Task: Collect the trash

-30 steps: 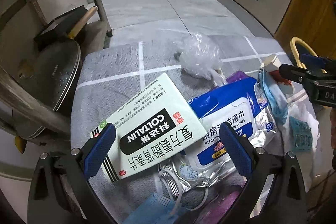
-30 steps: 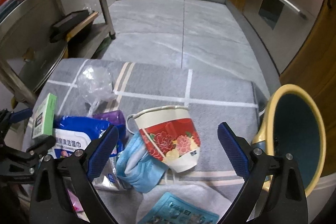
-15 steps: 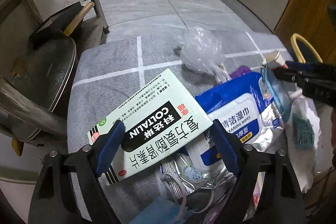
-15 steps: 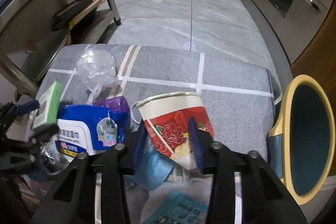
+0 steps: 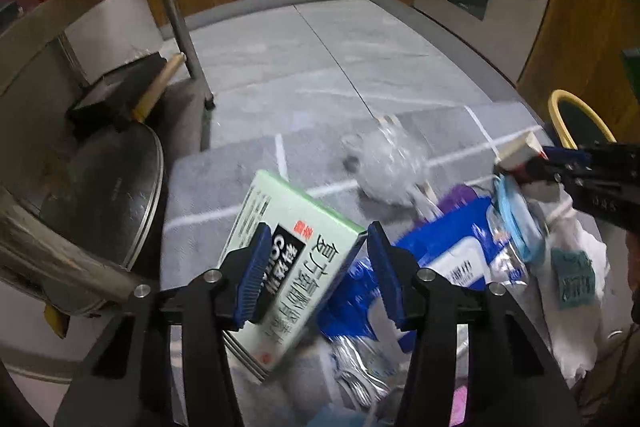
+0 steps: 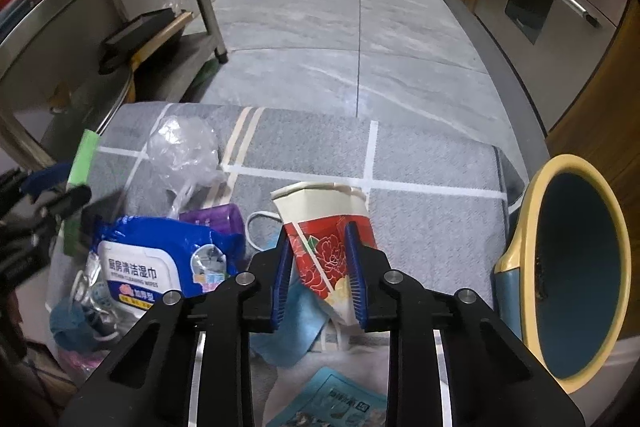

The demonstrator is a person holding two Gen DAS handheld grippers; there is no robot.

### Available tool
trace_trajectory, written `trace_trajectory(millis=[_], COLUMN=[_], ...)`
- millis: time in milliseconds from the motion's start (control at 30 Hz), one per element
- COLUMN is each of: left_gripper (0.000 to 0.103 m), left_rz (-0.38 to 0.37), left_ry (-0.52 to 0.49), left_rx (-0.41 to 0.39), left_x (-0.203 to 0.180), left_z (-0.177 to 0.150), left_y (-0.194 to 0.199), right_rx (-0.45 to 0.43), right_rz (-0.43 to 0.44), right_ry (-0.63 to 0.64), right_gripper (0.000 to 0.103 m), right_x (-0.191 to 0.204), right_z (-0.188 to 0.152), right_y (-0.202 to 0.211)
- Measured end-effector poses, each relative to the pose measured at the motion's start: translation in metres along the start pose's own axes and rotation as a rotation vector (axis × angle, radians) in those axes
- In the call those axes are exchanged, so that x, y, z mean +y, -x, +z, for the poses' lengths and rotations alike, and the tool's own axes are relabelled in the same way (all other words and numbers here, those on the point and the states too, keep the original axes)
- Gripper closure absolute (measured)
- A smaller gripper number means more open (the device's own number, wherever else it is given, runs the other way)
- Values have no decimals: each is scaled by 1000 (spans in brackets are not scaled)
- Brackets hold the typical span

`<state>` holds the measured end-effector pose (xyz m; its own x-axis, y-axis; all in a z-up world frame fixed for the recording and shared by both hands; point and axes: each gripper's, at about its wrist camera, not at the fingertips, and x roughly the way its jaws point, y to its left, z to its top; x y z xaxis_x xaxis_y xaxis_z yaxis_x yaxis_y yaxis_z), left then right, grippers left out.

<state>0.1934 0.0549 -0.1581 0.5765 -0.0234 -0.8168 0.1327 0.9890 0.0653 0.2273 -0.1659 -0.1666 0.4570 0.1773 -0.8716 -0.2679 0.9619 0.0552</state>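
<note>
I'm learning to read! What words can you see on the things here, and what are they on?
"厨房清洁湿巾" and, smaller, "KITCHEN CLEANING WIPES": on the blue wipes pack.
Big black-and-white Chinese letters on the green medicine box, held in the left gripper: motion-blurred and partly covered, not readable.
Teal leaflet: print too small.
Red flowered paper cup in the closing right gripper: only a pattern, no words.

Wipes pack [image 6: 160, 259] – "厨房清洁湿巾", "KITCHEN CLEANING WIPES"
</note>
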Motion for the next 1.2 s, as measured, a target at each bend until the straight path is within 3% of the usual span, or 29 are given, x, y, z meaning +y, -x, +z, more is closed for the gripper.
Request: trace_trajectory(millis=[233, 300, 467, 633, 833, 1200], left_gripper=[53, 69, 75, 78, 81, 83], left_rz=[34, 42, 21, -53, -84, -87], left_ry=[-20, -35, -30, -16, 5, 45], left_rx=[16, 21, -7, -36, -67, -171], left_x=[7, 8, 11, 6, 5, 6], left_z=[5, 5, 8, 12, 18, 32], left_y=[-16, -18, -11, -2, 9, 41], right_rx=[-6, -10, -14, -23, -39, -139], right_rz=[-3, -6, -9, -12, -8, 20], right_ry=[5, 5, 9, 13, 16, -2], right_gripper=[79, 80, 81, 84, 85, 86], right_x=[0, 0, -2, -2, -3, -9], right_z=[0, 1, 3, 3, 5, 19], right_y=[1, 2, 2, 3, 7, 34])
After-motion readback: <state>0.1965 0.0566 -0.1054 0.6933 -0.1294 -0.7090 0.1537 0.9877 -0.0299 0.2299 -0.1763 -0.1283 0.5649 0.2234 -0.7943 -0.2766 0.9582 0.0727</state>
